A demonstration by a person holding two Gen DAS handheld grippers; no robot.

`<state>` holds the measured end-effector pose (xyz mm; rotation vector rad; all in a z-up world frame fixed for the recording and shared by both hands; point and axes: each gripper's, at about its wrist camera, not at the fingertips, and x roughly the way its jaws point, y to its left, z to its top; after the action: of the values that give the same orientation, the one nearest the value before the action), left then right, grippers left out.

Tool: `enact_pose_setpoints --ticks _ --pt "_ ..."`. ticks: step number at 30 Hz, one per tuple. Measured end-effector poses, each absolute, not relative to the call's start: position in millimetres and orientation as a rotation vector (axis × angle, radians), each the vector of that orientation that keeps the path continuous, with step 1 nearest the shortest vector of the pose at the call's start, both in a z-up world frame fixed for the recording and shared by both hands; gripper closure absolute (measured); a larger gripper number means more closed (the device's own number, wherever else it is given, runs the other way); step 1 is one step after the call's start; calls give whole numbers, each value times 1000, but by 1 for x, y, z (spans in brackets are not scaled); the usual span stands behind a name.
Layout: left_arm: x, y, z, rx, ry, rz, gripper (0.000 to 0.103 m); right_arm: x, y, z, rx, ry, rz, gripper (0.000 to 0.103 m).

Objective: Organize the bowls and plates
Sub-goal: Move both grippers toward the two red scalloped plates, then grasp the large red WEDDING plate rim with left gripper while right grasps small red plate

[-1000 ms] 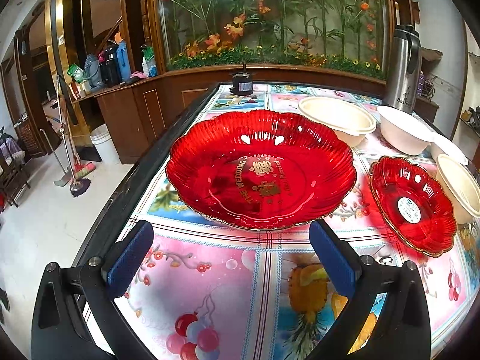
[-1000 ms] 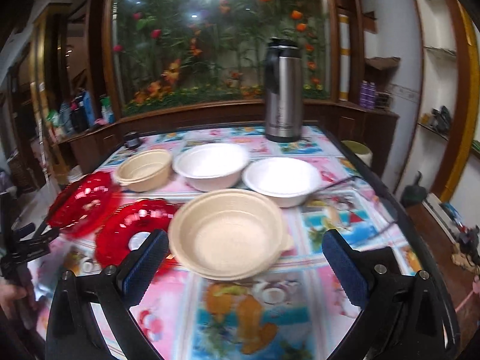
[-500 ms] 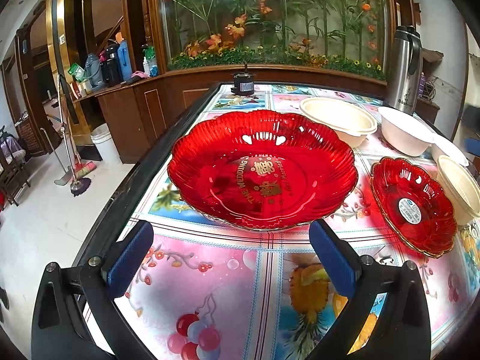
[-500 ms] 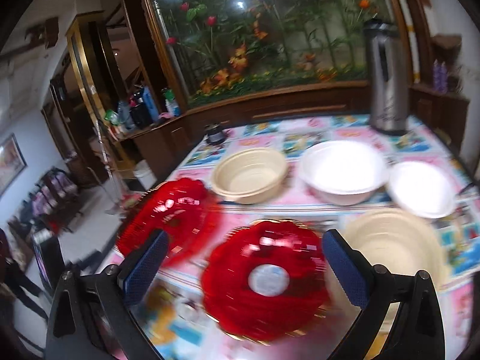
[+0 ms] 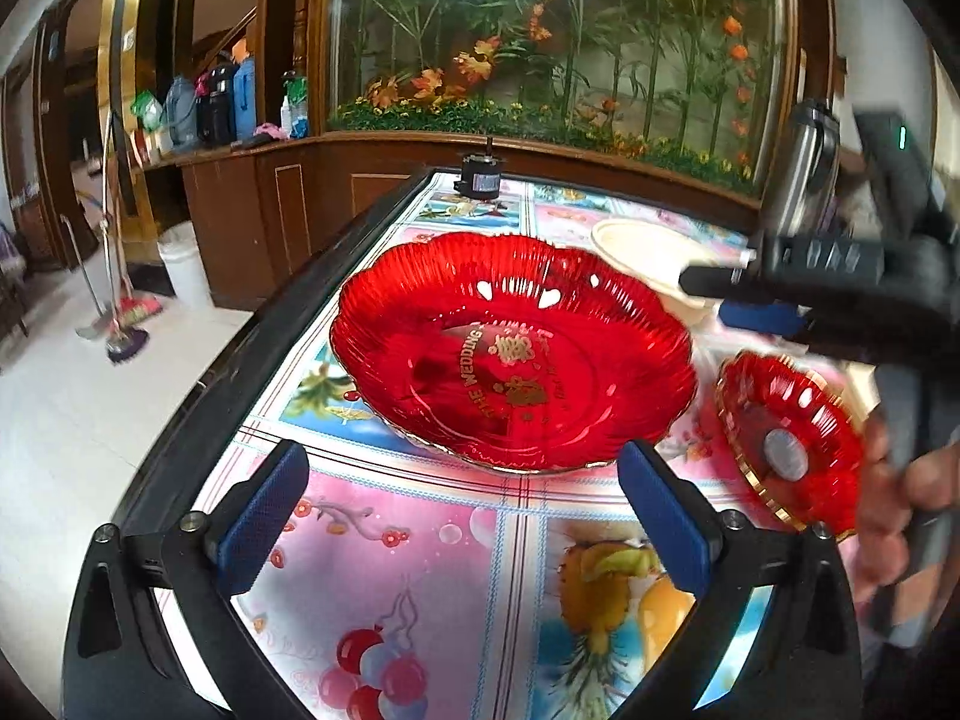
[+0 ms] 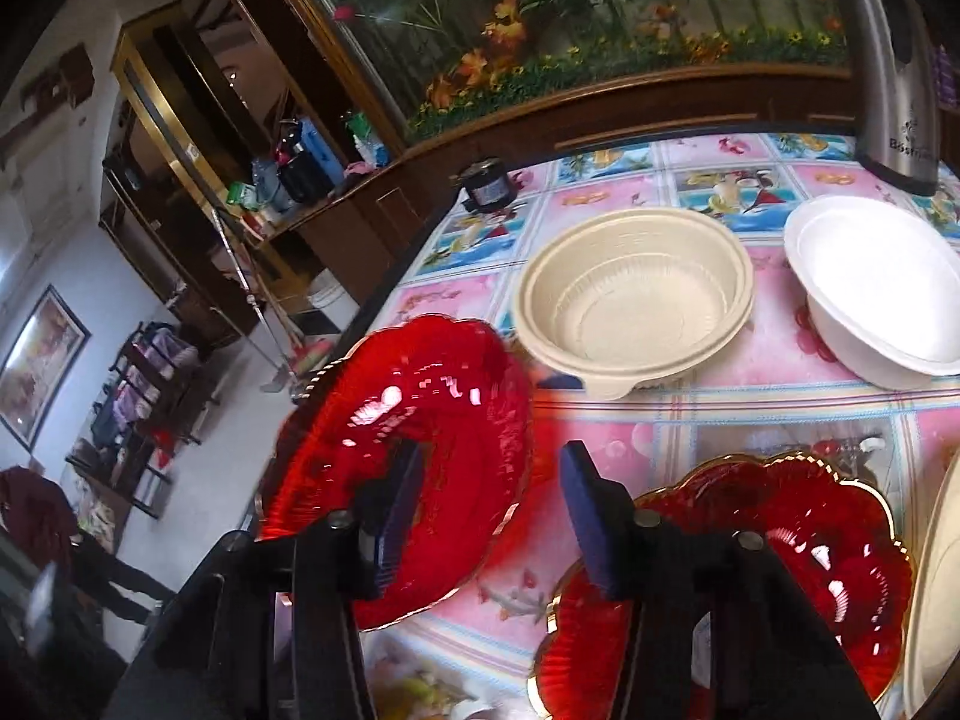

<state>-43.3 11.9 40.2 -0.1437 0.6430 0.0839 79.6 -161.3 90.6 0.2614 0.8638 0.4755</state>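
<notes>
in the left wrist view, our left gripper (image 5: 462, 510) hovers low over the patterned table (image 5: 384, 546) with its blue pads spread wide and nothing between them; its jaws have just been narrowing slightly. the large red plate (image 5: 510, 354) sits flat on the table just ahead of the fingertips, near the table's left edge. to its right lies the small red plate (image 5: 789, 444), and above that, blurred, hangs our right gripper (image 5: 738, 300), reaching in from the right with a hand (image 5: 900, 492) behind it. a beige bowl (image 5: 648, 246) shows behind the large plate.

in the right wrist view, our right gripper (image 6: 486, 516) has its jaws partly drawn in; they have just been closing. the near rim of the large red plate (image 6: 420, 414) lies at the left pad, and the gap between the pads shows mostly table, so we cannot tell whether anything is pinched yet. the small red plate (image 6: 780, 546) sits low right, partly under the right finger. the beige bowl (image 6: 636, 306) and a white bowl (image 6: 876, 294) stand farther back, side by side, with a steel thermos (image 6: 894, 60) behind them.

we judge both red plates to be thin, rigid moulded plastic or glass: light, glossy and slippery, liable to crack or chip if squeezed hard. the scalloped rim is the only place to grip, one pad above and one below. the bowls look light and slightly flexible, best taken by the lip.
</notes>
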Motion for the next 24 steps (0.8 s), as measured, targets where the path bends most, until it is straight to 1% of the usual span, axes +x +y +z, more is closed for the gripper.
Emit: enact_pose_setpoints --ticks 1,3,7,11,12,13,15,18,20,21,22,23,24 --pt "-44 15 41 -163 641 82 16 81 -162 88 259 861 476 55" --pt "-43 21 43 -193 663 84 24 82 -164 85 262 872 490 55" --pt "-30 37 58 -219 726 80 24 84 -161 81 240 880 486 55" --pt "7 68 71 -249 781 76 25 87 -163 78 261 895 491 56" --pt "17 72 70 -249 803 78 31 87 -163 78 257 894 487 56" --pt "27 75 66 -253 833 76 44 88 -163 78 260 895 487 56" --pt "47 81 56 -278 885 67 53 89 -163 74 261 907 488 61" --pt "66 85 39 -276 945 87 54 92 -160 71 250 920 487 69" --pt "71 84 30 -281 959 88 57 93 -159 69 255 925 491 69" --pt "75 83 26 -283 968 81 64 93 -158 67 250 932 491 70" --pt "77 81 20 -289 978 71 74 94 -156 64 247 936 492 74" --pt "77 80 17 -294 987 72 77 94 -154 62 242 941 500 90" --pt "78 80 15 -291 990 76 78 94 -153 61 234 943 500 92"
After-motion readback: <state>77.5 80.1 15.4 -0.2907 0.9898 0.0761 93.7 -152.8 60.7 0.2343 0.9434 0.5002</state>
